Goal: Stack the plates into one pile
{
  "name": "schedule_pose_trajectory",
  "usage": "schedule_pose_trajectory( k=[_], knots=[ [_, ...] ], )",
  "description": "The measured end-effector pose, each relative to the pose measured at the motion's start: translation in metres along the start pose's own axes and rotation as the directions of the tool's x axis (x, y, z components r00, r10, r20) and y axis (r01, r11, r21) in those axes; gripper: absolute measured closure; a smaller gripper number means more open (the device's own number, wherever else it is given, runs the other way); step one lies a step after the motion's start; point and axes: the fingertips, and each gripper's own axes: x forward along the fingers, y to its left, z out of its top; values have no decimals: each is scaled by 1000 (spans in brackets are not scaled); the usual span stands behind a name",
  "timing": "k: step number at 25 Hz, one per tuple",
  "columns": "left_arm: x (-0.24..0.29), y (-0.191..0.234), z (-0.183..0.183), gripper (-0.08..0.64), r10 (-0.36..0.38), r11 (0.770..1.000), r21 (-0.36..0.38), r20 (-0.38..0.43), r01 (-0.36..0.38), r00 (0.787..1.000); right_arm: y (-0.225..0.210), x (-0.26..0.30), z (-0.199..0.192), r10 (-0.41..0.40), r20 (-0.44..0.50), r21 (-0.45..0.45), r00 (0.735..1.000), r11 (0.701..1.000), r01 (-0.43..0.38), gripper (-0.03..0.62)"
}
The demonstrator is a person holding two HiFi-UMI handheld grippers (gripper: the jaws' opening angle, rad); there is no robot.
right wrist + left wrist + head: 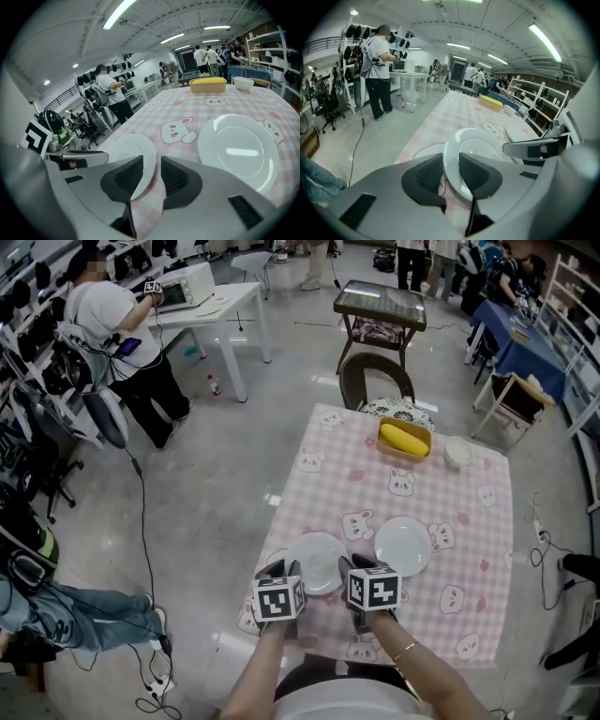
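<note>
Two white plates lie on the pink checked tablecloth (pixel 469 521). The left plate (pixel 317 559) has both grippers at its near rim. My left gripper (pixel 284 569) holds the near-left rim: in the left gripper view (pixel 451 168) the rim of the plate (pixel 476 140) fills the gap between the pads, so it is shut on the plate. My right gripper (pixel 354 565) straddles the near-right rim. In the right gripper view (pixel 152 171) that plate (pixel 126 145) rests against one pad and cloth shows before the other, so it is open. The second plate (pixel 403 546) (pixel 236 145) lies apart to the right.
At the table's far end stand a yellow tub (pixel 404 439), a small white bowl (pixel 457 452) and a chair (pixel 375 381). The table's left edge (pixel 281 521) drops to the floor. A person (pixel 122 334) stands at a white table far left; cables lie on the floor.
</note>
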Motion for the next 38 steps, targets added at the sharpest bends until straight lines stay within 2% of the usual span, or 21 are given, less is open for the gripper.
schedule_pose_trajectory(
  k=[6, 9, 10, 15, 20, 25, 32, 38],
  knots=[
    [-2, -4, -4, 434, -27, 1000, 7, -3, 27, 1000, -1, 3, -6, -30, -17, 22, 999, 999, 31, 479],
    [0, -3, -4, 437, -34, 999, 0, -3, 34, 999, -1, 3, -3, -32, -13, 24, 999, 999, 32, 482],
    [1, -2, -3, 437, -35, 999, -2, -5, 35, 999, -1, 5, -2, -30, -13, 30, 999, 999, 30, 503],
    [5, -3, 1, 440, -44, 999, -3, -11, 44, 999, -2, 7, 0, -32, -5, 48, 999, 998, 32, 505],
    [-11, -5, 2, 448, -31, 999, 24, 39, 30, 999, 6, -11, -8, -27, 32, 50, 999, 998, 26, 514],
    [-19, -25, 21, 462, -87, 994, 72, 61, 83, 994, -1, -37, -2, -56, 77, 113, 995, 992, 47, 526],
    [-8, -78, 40, 462, -198, 968, 164, 40, 189, 979, -38, -75, 8, -142, 157, 197, 977, 974, 110, 532],
    [4, -146, 48, 463, -284, 923, 269, -3, 274, 959, -90, -114, 5, -232, 199, 302, 952, 939, 165, 532]
  ],
)
